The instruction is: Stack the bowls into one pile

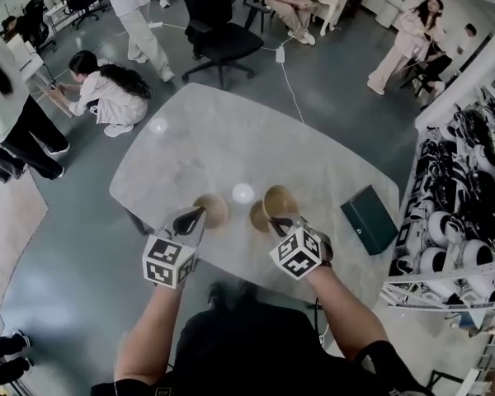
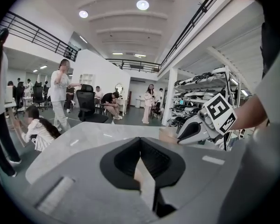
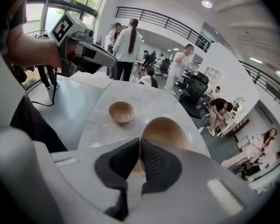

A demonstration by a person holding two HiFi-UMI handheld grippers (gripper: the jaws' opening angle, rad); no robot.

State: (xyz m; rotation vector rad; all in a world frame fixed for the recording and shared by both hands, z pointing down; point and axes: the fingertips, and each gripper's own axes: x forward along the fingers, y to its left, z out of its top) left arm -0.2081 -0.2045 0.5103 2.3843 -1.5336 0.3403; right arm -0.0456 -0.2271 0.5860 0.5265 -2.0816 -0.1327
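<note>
Room, head view: big busy hall, with people and chairs around a pale table (image 1: 198, 151).
Head view, bowls: the loose bowl (image 1: 214, 210) sits on the table, just beside my left gripper (image 1: 194, 219). The held bowl (image 1: 279, 198) is tipped up in my right gripper (image 1: 279, 221). A brown round shape (image 1: 259, 217) next to it may be one more bowl, but I cannot tell.
Left gripper view, fingers: pressed together, with nothing in them.
Right gripper view, fingers: pinched on the rim of the held bowl (image 3: 164, 130). The loose bowl (image 3: 121, 112) stands apart, farther along the table.
Done so far: I think one bowl is picked up.
Left to do: there is no pile yet. The held bowl must go into the loose bowl.
</note>
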